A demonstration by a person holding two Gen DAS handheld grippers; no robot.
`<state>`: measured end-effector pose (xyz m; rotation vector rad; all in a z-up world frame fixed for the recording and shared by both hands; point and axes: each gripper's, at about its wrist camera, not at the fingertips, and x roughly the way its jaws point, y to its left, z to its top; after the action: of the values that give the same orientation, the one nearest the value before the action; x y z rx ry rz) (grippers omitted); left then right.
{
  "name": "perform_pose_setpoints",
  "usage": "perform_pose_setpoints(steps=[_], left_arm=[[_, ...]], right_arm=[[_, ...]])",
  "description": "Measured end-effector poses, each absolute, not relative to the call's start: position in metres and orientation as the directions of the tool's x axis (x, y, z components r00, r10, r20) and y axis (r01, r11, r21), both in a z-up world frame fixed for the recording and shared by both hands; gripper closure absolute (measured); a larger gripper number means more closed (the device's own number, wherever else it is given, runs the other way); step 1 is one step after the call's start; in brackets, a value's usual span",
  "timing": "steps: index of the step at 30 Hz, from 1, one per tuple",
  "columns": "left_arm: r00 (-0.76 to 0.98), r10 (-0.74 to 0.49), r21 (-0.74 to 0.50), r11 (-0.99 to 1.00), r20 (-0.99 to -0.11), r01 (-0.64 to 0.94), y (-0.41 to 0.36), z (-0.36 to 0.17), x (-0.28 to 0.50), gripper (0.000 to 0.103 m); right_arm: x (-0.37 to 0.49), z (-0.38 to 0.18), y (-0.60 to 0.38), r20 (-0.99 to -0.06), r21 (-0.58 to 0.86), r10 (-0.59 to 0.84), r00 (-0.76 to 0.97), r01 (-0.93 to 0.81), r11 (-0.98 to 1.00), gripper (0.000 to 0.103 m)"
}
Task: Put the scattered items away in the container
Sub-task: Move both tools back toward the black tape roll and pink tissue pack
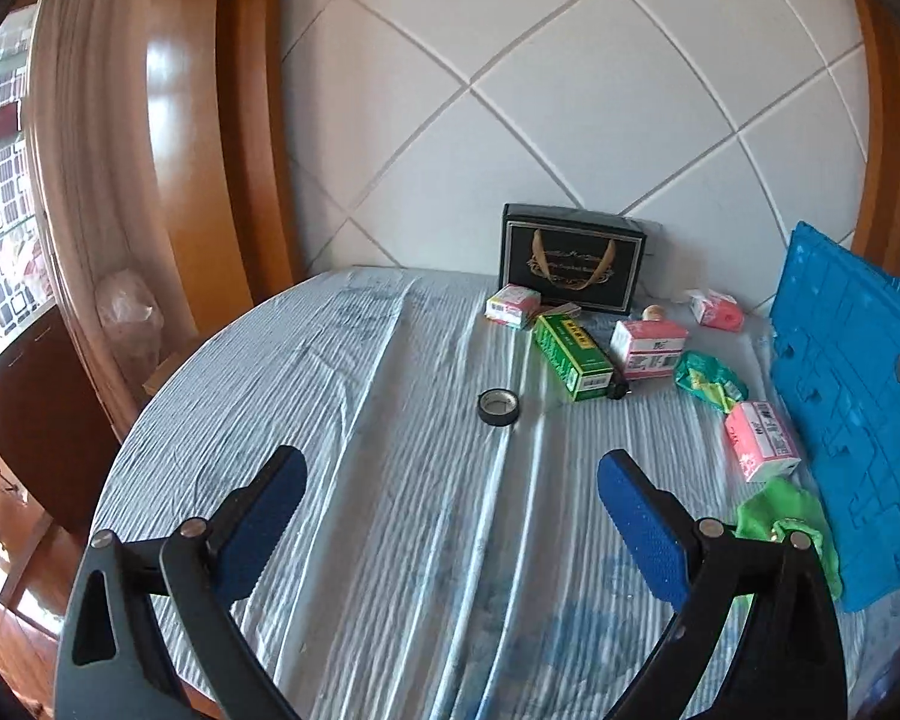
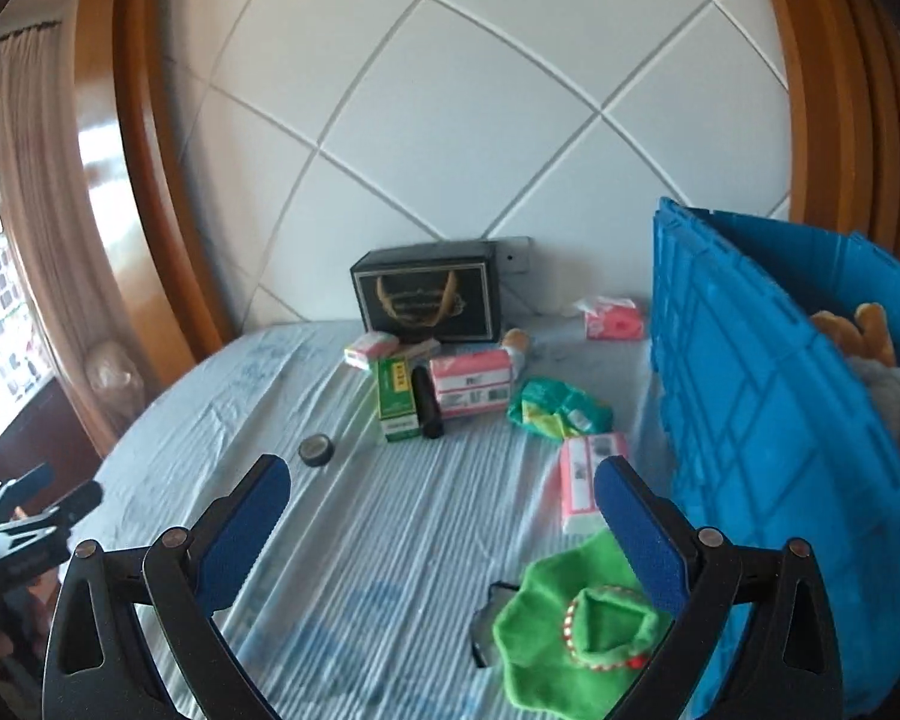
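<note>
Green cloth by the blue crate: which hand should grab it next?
Right. The green cloth lies just under the open right gripper, beside the blue crate; the left gripper faces bare tablecloth.

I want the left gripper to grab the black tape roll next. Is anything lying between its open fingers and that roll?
Nothing visible. From the left gripper, only bare striped blue cloth leads up to the black tape roll. The long green carton lies to the roll's right, off that line.
</note>
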<state>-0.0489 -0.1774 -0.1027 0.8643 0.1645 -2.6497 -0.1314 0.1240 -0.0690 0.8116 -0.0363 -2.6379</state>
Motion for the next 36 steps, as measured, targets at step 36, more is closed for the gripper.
perform_pose_setpoints(steps=[36], left_arm=[[-0.58, -0.119, 0.036, -0.988, -0.806, 0.153, -0.199, -0.248, -0.29, 0.004]], right_arm=[[-0.248, -0.224, 0.148, -0.812, -0.003, -0.062, -0.581, 0.11, -0.994, 0.0]])
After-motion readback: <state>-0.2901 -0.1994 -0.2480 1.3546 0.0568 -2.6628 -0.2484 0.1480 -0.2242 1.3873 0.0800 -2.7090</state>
